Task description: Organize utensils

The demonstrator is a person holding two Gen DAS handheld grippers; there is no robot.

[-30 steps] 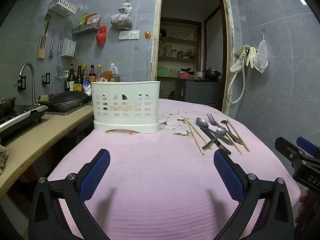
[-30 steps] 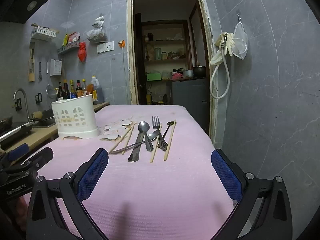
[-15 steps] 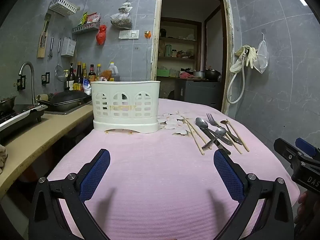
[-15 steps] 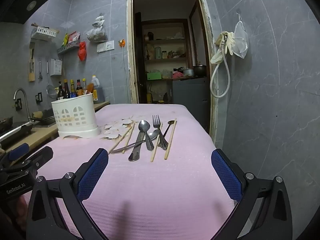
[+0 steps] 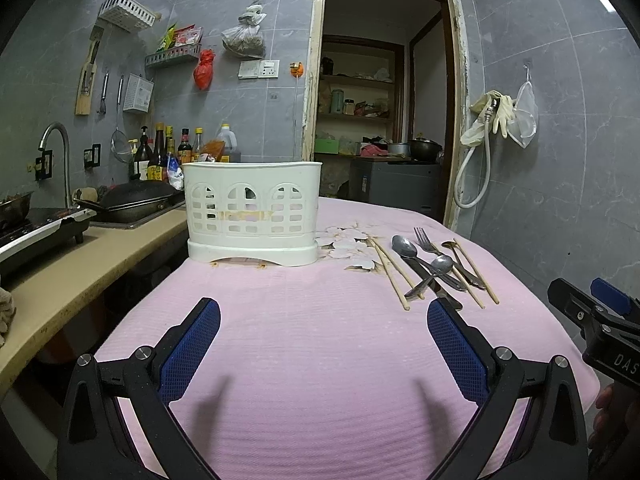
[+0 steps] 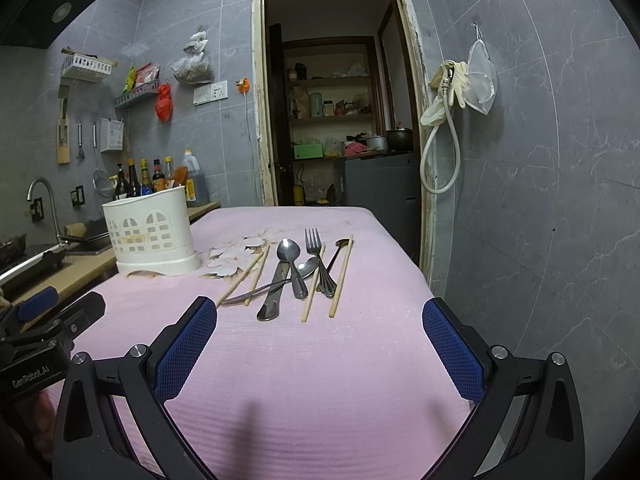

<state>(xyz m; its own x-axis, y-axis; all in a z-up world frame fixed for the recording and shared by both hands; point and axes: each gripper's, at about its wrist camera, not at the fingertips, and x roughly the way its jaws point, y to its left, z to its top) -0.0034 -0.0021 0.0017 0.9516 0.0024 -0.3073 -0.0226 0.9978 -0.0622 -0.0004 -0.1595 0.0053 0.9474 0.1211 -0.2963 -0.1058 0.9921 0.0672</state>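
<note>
A white slotted utensil holder (image 5: 253,212) (image 6: 151,236) stands on the pink tablecloth (image 5: 320,344) (image 6: 320,360), left of a loose pile of utensils. The pile holds two spoons (image 6: 289,256), a fork (image 6: 316,252) (image 5: 424,240), a knife (image 6: 274,292), a small ladle-like spoon and several wooden chopsticks (image 6: 342,276) (image 5: 390,276). My left gripper (image 5: 323,340) hovers open over the near cloth, well short of the holder. Open too, my right gripper (image 6: 320,338) sits just in front of the pile, holding nothing.
A counter (image 5: 80,264) with a stove, a wok and a sink tap runs along the left of the table. Sauce bottles (image 5: 168,152) stand behind the holder. An open doorway (image 5: 384,120) and a grey tiled wall lie beyond. The table's right edge drops off close to the wall.
Both views have crept slightly forward toward the holder and the utensils. Both grippers stay open and nothing on the cloth has moved.
</note>
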